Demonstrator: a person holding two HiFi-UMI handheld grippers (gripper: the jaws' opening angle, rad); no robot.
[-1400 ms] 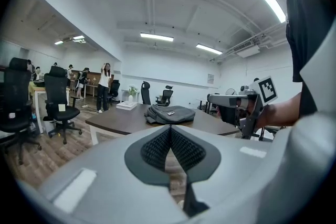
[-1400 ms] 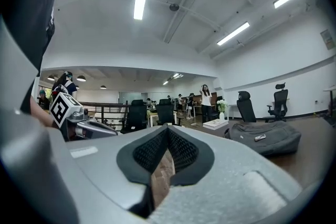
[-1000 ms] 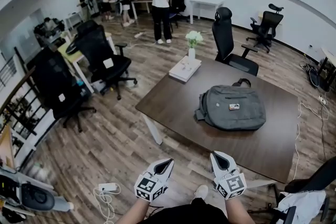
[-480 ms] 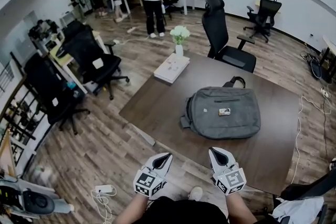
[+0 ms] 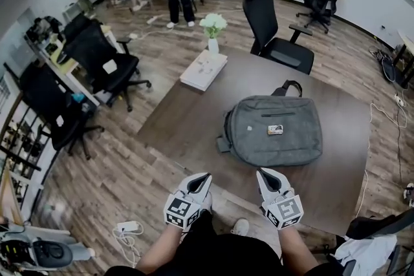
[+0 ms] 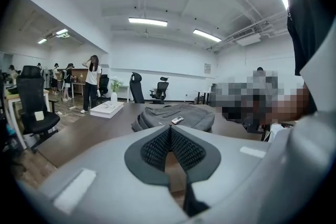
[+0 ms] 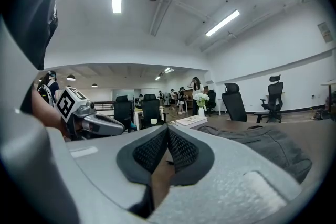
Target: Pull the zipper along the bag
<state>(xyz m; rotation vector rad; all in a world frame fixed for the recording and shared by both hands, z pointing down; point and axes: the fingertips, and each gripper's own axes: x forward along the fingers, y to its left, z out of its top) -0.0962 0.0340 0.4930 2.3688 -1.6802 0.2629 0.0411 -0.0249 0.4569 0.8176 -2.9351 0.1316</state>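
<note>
An open office: black swivel chairs (image 5: 275,22), desks (image 5: 71,58), a meeting table (image 5: 194,119), strip lights (image 6: 148,21)

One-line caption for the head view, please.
Shut and empty, the left claw and right claw hover short of the grey bag lying on the dark table.

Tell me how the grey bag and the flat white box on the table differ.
The grey bag is soft and rounded, with a strap loop at its far edge; the flat white box is stiff with sharp corners. The grey bag covers more of the table than the flat white box does. The grey bag lies mid-table; the flat white box sits at a far corner, by a vase of flowers. Both lie flat on the table.
</note>
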